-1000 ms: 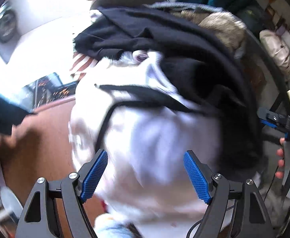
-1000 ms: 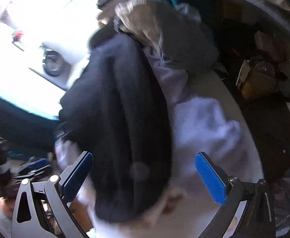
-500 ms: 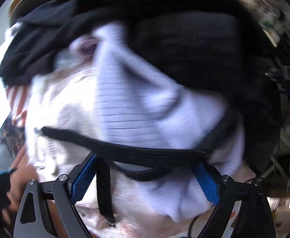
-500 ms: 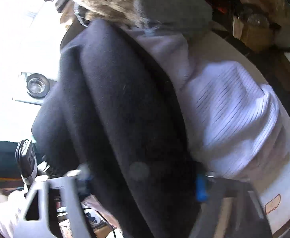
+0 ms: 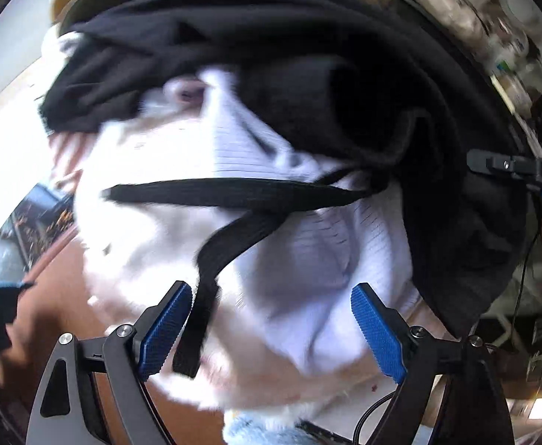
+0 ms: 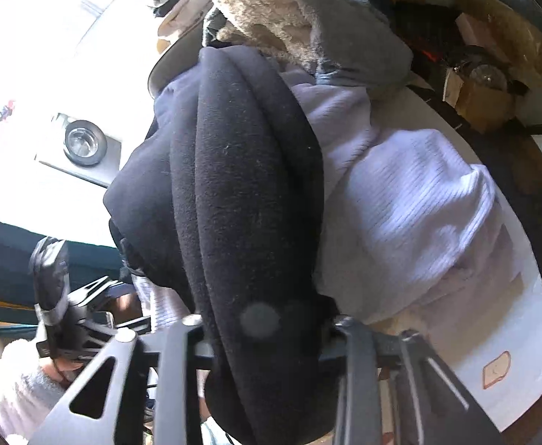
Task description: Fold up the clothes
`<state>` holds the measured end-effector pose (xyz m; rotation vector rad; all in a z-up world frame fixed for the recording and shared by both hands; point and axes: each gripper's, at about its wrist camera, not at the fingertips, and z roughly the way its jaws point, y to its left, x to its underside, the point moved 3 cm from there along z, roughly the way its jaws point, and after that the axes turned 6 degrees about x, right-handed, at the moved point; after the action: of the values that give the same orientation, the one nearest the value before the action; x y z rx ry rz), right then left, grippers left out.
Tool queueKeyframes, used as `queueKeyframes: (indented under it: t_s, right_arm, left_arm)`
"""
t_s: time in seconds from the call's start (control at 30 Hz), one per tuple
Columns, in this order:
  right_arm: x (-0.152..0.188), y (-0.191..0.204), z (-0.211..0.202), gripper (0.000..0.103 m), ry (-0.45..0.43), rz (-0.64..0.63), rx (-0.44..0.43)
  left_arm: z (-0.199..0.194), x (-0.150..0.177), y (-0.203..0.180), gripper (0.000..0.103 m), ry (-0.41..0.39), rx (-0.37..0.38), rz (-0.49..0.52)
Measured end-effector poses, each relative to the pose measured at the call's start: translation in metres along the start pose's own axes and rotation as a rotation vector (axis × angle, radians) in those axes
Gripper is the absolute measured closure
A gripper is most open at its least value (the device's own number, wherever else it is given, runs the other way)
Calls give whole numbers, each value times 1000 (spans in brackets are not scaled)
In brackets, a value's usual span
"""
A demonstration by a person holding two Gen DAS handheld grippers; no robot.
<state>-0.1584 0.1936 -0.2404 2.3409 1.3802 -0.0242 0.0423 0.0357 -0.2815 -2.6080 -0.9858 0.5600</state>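
Scene: we see a heap of clothes piled on a round table (image 6: pixel 508 382), viewed from two cameras looking down along handheld claws.
Black garment: a thick black fleece piece (image 6: pixel 233 193) lies bunched in rolls across the top of the heap; in the left view the same black garment (image 5: pixel 363 85) drapes over the far and right side.
White garment: a ribbed white top (image 5: pixel 308 270) sits under the black one, crumpled, with a black strap (image 5: pixel 233 193) trailing across it.
Other clothes: a grey garment with a tan furry lining (image 6: pixel 271 26) rests at the far end of the pile.
Left gripper (image 5: pixel 271 330): its blue pads stand wide apart around the white fabric and the strap, pressing on neither as far as we can tell; nothing is gripped.
Right gripper (image 6: pixel 267 337): its jaws have just been moving, and the pads are hidden, but the black fleece bunches tightly between its fingers, so we judge it clamped on that garment.
Progress: we judge the task barely begun; nothing here looks folded or stacked.
Left to do: pull the black garment free, spread it flat, fold it, then do the rest.
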Motion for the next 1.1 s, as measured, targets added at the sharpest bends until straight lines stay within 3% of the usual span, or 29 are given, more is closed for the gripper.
queueKeyframes:
  t_s: [0.03, 0.1, 0.17, 0.4, 0.5, 0.67, 0.83, 0.93, 1.03, 1.1]
  right_arm:
    - [-3, -2, -7, 46, -7, -6, 8]
    - [-4, -3, -24, 28, -30, -14, -3]
    - [-3, -1, -37, 22, -62, -3, -28]
    - [-59, 20, -52, 21, -116, -51, 22]
    - [-98, 61, -40, 19, -128, -122, 75]
    - [-177, 136, 29, 15, -104, -290, 170]
    - [-267, 181, 139, 15, -2, -289, 261]
    - [-294, 178, 202, 15, 110, -283, 371]
    - [-294, 163, 234, 9, 184, -208, 395]
    - [-293, 159, 236, 6, 170, -158, 380]
  left_arm:
    - [-12, 1, 4, 14, -21, -5, -23]
    - [-35, 3, 13, 14, -59, -16, -73]
    - [-55, 5, 23, 14, -88, -17, -121]
    - [-89, -27, 52, 14, -186, -35, -174]
    - [-79, -46, 73, 14, -186, -19, -172]
    - [-61, -107, 135, 14, -171, 19, -130]
    - [-72, -166, 202, 14, -174, -23, -88]
    - [-72, -182, 245, 14, -147, -67, -83]
    - [-63, -187, 287, 14, -109, -69, -156]
    - [-55, -188, 307, 14, -93, -49, -223]
